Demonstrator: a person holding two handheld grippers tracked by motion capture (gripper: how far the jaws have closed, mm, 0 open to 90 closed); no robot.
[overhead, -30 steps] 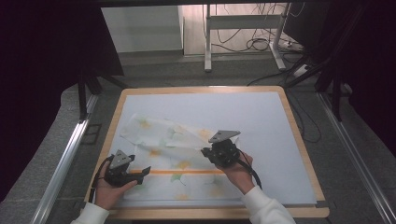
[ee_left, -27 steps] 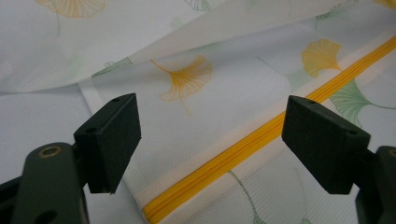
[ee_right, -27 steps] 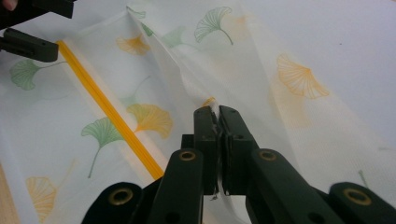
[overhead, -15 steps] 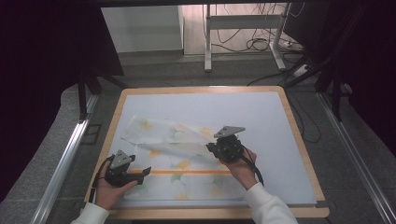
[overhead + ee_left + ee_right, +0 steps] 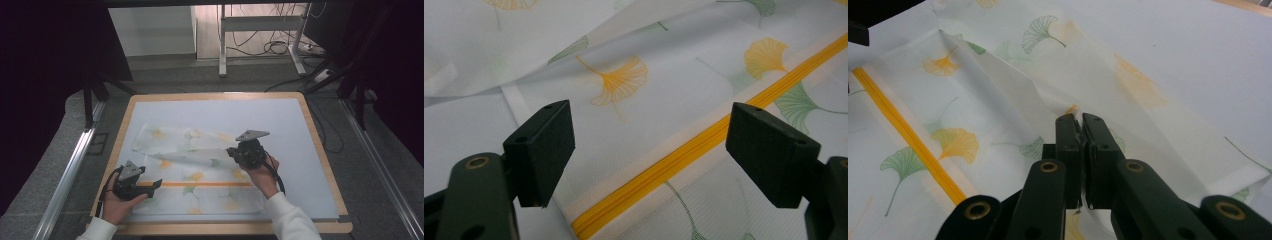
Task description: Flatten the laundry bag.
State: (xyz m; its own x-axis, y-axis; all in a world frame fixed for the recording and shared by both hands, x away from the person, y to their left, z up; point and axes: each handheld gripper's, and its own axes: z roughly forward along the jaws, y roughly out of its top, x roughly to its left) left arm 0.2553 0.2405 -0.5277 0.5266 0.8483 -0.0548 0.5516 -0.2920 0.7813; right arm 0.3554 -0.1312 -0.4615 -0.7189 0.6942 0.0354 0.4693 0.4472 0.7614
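Our right gripper (image 5: 1081,125), jaws pressed together, pinches a fold of the mesh laundry bag (image 5: 200,165) at centre frame; our left gripper (image 5: 649,145) hangs spread over its yellow zipper (image 5: 704,145). Thin mesh could slip free or bunch.

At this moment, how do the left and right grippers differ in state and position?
The left gripper has its jaws wide apart over the yellow zipper, holding nothing; the right gripper is pinched shut on a fold of the mesh bag. The left sits at the bag's near-left edge, the right farther in. Both are hand-held.
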